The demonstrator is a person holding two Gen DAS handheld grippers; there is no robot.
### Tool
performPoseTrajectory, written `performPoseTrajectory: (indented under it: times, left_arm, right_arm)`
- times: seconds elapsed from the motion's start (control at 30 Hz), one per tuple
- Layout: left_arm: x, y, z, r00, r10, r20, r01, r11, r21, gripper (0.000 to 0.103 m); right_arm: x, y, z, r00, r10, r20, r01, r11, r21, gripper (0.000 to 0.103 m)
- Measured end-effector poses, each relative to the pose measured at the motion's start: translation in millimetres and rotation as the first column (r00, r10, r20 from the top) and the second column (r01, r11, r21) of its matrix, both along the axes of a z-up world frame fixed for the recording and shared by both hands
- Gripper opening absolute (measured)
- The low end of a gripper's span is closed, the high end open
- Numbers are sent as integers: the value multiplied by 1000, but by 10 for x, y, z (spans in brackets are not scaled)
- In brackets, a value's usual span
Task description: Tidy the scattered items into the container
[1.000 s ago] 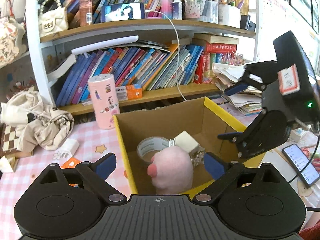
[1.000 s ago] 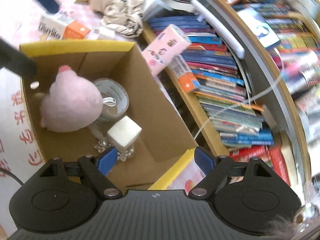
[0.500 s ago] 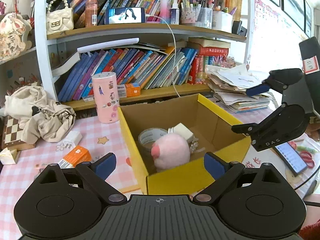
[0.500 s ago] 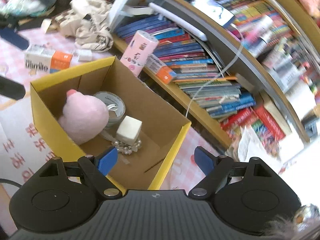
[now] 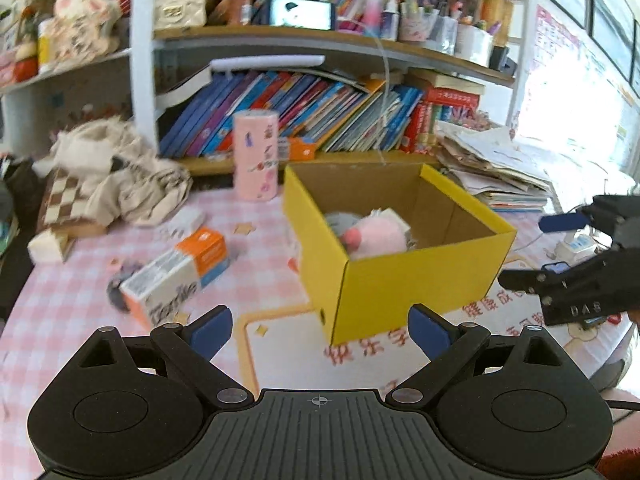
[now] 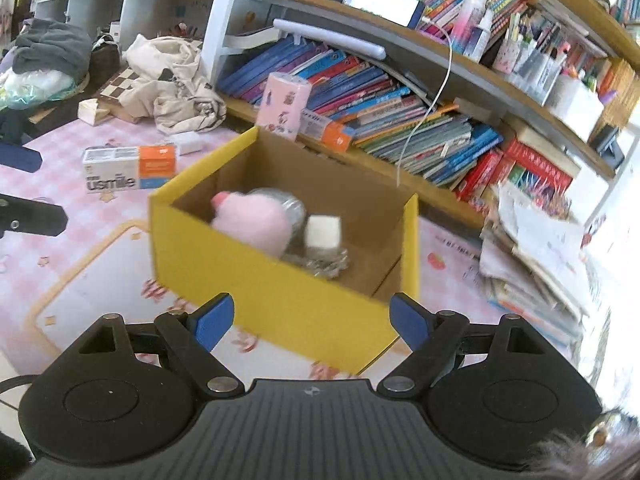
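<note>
While both tools (image 5: 320, 326) (image 6: 310, 322) gape empty, the box (image 5: 400, 284) wall half hides the pink plush (image 5: 374, 236).

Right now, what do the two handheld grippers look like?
Both the left gripper and the right gripper are matte black, with round hubs, ribbed centre plates, silver pivots and blue fingertip pads. Seen side-on, the right one bears white "DAS" lettering.

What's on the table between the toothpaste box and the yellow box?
Nothing but bare pink checked cloth between the toothpaste box and the yellow box, clearest in the right wrist view.
</note>
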State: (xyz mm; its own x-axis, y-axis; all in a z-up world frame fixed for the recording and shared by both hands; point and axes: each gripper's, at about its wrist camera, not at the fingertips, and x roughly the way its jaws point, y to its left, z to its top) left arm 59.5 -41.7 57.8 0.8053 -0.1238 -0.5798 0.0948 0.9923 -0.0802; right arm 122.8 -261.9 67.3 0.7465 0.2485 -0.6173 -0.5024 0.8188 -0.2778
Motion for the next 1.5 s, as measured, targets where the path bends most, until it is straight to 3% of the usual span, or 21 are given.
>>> performPoseTrajectory:
  times: [0.33, 0.6, 1.5]
  left_arm:
    - [-339, 216, -25, 999, 40, 4, -40, 999, -13, 97]
    - [-535, 347, -73, 995, 101, -11, -101, 995, 3, 97]
    - [-888, 945, -135, 973, 228, -42, -228, 974, 6, 97]
  right_arm:
    - [-374, 202, -131, 991, -74, -110, 85, 991, 104, 84]
    - [-611, 400, -276, 972, -150, -179, 187, 960, 208, 84]
    - [-959, 1278, -378, 989, 33, -146, -15, 992, 125, 89]
